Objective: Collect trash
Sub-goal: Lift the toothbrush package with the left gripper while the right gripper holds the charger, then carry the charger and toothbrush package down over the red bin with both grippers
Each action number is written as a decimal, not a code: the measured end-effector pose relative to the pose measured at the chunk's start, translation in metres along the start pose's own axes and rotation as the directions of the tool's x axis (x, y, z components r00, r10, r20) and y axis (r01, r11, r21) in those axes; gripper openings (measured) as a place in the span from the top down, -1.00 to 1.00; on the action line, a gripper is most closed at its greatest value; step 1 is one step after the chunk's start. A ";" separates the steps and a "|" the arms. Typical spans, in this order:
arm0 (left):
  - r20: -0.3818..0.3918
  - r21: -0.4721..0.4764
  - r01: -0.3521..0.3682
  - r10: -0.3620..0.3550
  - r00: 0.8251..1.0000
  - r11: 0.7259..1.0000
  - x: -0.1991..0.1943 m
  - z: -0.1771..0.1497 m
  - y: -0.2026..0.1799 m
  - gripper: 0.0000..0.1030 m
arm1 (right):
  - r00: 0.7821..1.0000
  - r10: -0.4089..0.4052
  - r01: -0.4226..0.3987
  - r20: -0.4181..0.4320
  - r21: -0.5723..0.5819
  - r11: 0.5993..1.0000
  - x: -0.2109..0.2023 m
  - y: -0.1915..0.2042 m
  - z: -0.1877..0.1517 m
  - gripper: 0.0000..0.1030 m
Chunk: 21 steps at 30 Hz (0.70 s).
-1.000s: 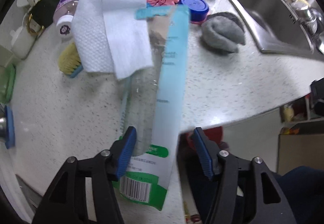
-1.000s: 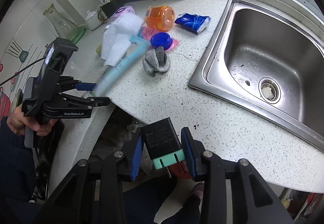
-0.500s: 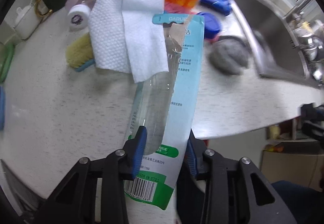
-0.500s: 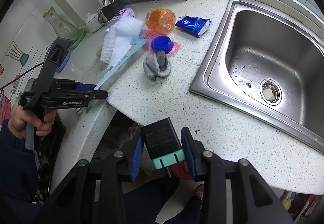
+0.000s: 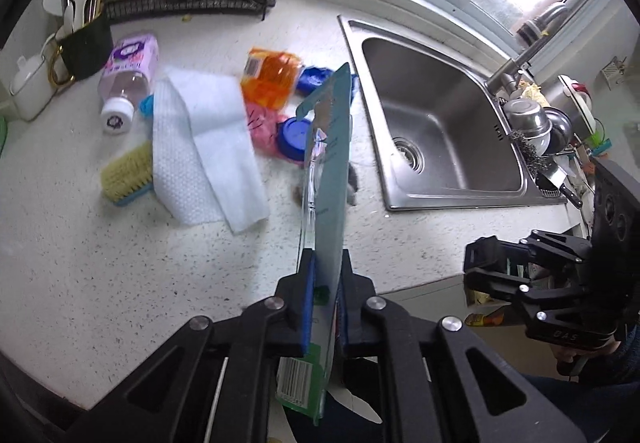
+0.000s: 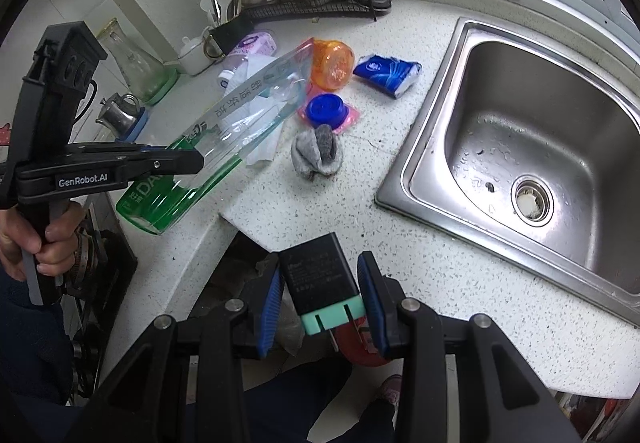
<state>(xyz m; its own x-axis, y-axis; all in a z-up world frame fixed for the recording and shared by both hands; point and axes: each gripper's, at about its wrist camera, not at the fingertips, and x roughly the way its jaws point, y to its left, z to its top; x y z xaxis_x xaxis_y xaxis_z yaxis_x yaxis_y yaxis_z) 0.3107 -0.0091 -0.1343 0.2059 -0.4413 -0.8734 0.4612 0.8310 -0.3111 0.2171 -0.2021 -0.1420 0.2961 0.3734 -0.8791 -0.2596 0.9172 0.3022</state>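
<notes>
My left gripper (image 5: 325, 283) is shut on a long clear toothbrush package (image 5: 326, 171) with a green and teal card. It holds the package lifted off the counter, edge-on in the left wrist view. The package also shows in the right wrist view (image 6: 240, 115), held by the left gripper (image 6: 188, 163) above the counter's front left. My right gripper (image 6: 320, 295) is shut on a black charger plug (image 6: 318, 279) with a teal face, held off the counter's front edge. The right gripper also shows in the left wrist view (image 5: 480, 267).
On the counter lie a white paper towel (image 5: 200, 139), a scrub brush (image 5: 126, 175), a lilac bottle (image 5: 126, 79), an orange container (image 6: 332, 63), a blue lid (image 6: 324, 109), a blue tissue pack (image 6: 386, 75) and a grey cloth (image 6: 318, 155). A steel sink (image 6: 532, 147) is at right.
My left gripper closed on the toothbrush package and lifted it off the counter, turning it on edge. The right gripper kept still with the charger plug.
</notes>
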 end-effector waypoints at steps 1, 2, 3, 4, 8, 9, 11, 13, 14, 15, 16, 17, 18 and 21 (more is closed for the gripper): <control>0.008 0.006 -0.001 0.001 1.000 1.000 -0.002 -0.001 -0.005 0.83 | 1.000 0.003 -0.003 0.004 -0.004 1.000 -0.002 0.000 0.000 0.32; 0.013 0.009 0.001 -0.001 1.000 1.000 -0.006 -0.002 -0.010 0.83 | 1.000 0.005 -0.005 0.006 -0.010 1.000 -0.004 0.000 0.000 0.32; 0.018 0.011 -0.001 0.001 1.000 1.000 -0.008 -0.003 -0.013 0.83 | 1.000 0.006 -0.006 0.009 -0.016 1.000 -0.006 0.001 -0.001 0.32; 0.026 0.016 -0.004 0.004 1.000 1.000 -0.012 -0.004 -0.018 0.83 | 1.000 0.008 -0.008 0.012 -0.022 1.000 -0.007 0.001 -0.001 0.32; 0.052 0.014 -0.013 0.012 0.999 1.000 -0.021 -0.013 -0.040 0.83 | 0.999 0.021 -0.019 0.032 -0.057 0.998 -0.018 0.004 -0.002 0.32; 0.058 0.011 -0.016 0.015 0.998 1.000 -0.025 -0.016 -0.045 0.83 | 0.999 0.026 -0.024 0.038 -0.068 0.997 -0.022 0.005 -0.003 0.32; 0.069 -0.001 -0.027 0.027 0.997 1.000 -0.028 -0.022 -0.055 0.83 | 0.998 0.036 -0.031 0.048 -0.092 0.995 -0.029 0.006 -0.005 0.32; 0.080 -0.014 -0.044 0.045 0.996 0.999 -0.034 -0.031 -0.066 0.83 | 0.998 0.044 -0.037 0.054 -0.120 0.992 -0.036 0.007 -0.009 0.32; 0.085 -0.020 -0.051 0.052 0.995 0.999 -0.037 -0.035 -0.071 0.83 | 0.997 0.048 -0.040 0.057 -0.134 0.990 -0.039 0.007 -0.011 0.32; 0.089 -0.031 -0.061 0.063 0.994 0.998 -0.039 -0.041 -0.076 0.83 | 0.997 0.054 -0.044 0.062 -0.149 0.988 -0.044 0.006 -0.014 0.32; 0.092 -0.045 -0.076 0.080 0.993 0.996 -0.042 -0.047 -0.082 0.83 | 0.996 0.061 -0.050 0.064 -0.159 0.986 -0.047 0.006 -0.016 0.32; 0.095 -0.055 -0.091 0.096 0.991 0.994 -0.045 -0.053 -0.088 0.83 | 0.995 0.072 -0.060 0.066 -0.170 0.984 -0.050 0.005 -0.020 0.32; 0.099 -0.062 -0.102 0.108 0.989 0.993 -0.048 -0.059 -0.094 0.83 | 0.994 0.080 -0.066 0.068 -0.179 0.982 -0.053 0.004 -0.023 0.32; 0.101 -0.082 -0.127 0.135 0.986 0.989 -0.052 -0.079 -0.114 0.83 | 0.994 0.092 -0.077 0.062 -0.207 0.975 -0.057 0.003 -0.032 0.32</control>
<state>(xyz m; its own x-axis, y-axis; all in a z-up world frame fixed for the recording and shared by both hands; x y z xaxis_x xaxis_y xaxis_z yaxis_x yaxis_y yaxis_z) 0.1793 -0.0539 -0.0830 0.3527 -0.3568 -0.8650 0.3592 0.9053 -0.2270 0.1694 -0.2249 -0.1024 0.3276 0.4638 -0.8232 -0.4666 0.8370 0.2858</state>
